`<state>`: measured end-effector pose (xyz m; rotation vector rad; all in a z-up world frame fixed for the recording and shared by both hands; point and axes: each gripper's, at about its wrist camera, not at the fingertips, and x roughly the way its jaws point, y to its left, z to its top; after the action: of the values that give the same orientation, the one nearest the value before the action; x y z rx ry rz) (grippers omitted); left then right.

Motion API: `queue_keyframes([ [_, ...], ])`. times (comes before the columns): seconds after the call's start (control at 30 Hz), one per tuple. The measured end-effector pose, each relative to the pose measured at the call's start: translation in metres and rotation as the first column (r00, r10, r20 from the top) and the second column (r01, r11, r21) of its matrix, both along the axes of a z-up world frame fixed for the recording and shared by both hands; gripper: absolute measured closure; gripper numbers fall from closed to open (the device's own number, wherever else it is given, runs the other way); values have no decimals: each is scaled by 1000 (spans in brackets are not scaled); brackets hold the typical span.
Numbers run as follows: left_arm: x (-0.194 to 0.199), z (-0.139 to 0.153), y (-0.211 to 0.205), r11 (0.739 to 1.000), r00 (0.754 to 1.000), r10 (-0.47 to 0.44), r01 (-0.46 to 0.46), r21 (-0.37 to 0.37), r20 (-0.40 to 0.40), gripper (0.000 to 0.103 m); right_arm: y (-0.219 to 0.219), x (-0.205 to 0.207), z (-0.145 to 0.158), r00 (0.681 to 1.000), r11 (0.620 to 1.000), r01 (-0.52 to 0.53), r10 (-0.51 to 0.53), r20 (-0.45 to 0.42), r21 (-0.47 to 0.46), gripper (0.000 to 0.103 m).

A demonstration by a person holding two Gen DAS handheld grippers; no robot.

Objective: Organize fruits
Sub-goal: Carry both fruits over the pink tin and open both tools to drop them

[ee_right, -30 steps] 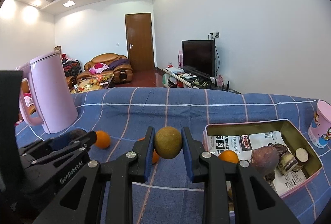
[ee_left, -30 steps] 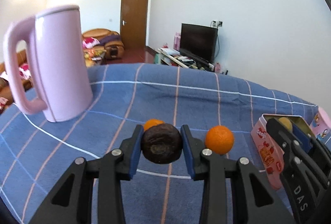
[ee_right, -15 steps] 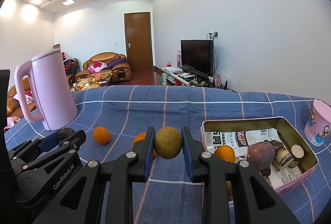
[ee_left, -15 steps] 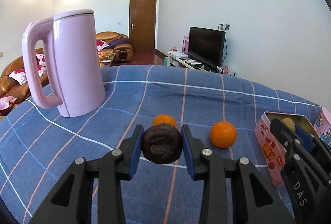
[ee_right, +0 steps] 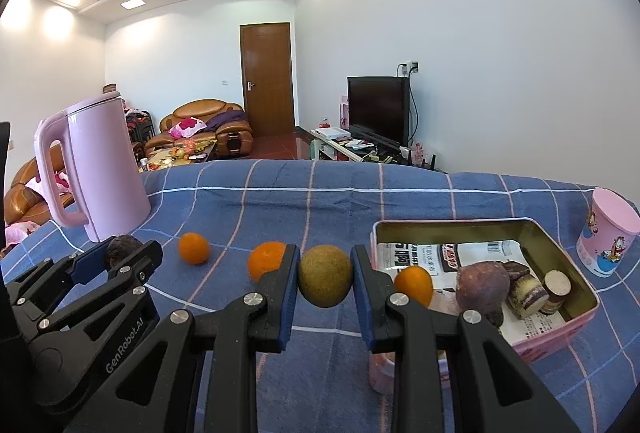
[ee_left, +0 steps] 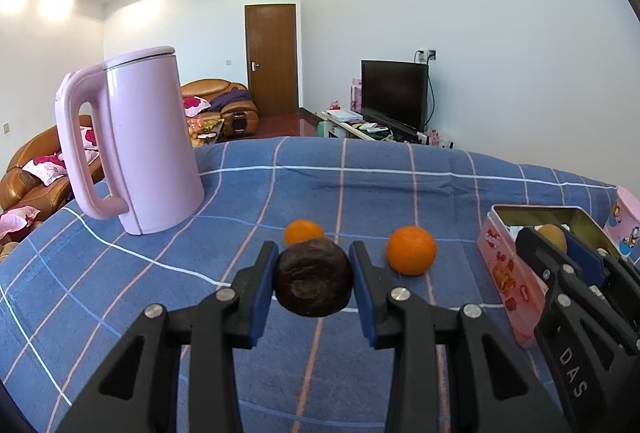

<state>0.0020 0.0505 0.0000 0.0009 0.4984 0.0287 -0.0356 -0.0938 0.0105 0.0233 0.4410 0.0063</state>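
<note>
I am holding a fruit in each hand-held gripper above the blue checked tabletop (ee_right: pixel 320 193). The left hand-held gripper (ee_left: pixel 313 283) is clamping a dark, wrinkled fruit (ee_left: pixel 313 283) between its blue pads, pinched across its widest part so it sits steady and cannot roll out. The right hand-held gripper (ee_right: pixel 325 276) is gripping a dull green-brown fruit (ee_right: pixel 325 276) the same way.

I am taking the tin (ee_right: pixel 560 233) as my landmark, since it looks like where the fruit belongs. It is lying open with printed paper lining its floor, and already inside are an orange (ee_right: pixel 414 285) at its left end, a purplish fruit (ee_right: pixel 483 287) near the middle, and some brown cylindrical pieces at the right end that I cannot identify for certain. My green-brown fruit is hanging just left of the tin's left wall, close enough to drop in soon. The dark fruit is further left of the tin, waiting behind.

Two more oranges (ee_right: pixel 267 265) (ee_right: pixel 193 248) are resting on the cloth left of the tin, well apart from it, so I judge the sorting is partly done. A pink kettle (ee_right: pixel 96 173) is standing far left of the tin and a pink cup (ee_right: pixel 608 233) just right of it; I am keeping clear of both.
</note>
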Motion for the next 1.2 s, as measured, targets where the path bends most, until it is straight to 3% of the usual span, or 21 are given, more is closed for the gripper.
queue_keyframes([
  [1.2, -17, 0, -87, 992, 993, -117, 118, 39, -31, 65, -88, -30, 3, 997, 996, 73, -73, 11, -58, 75],
])
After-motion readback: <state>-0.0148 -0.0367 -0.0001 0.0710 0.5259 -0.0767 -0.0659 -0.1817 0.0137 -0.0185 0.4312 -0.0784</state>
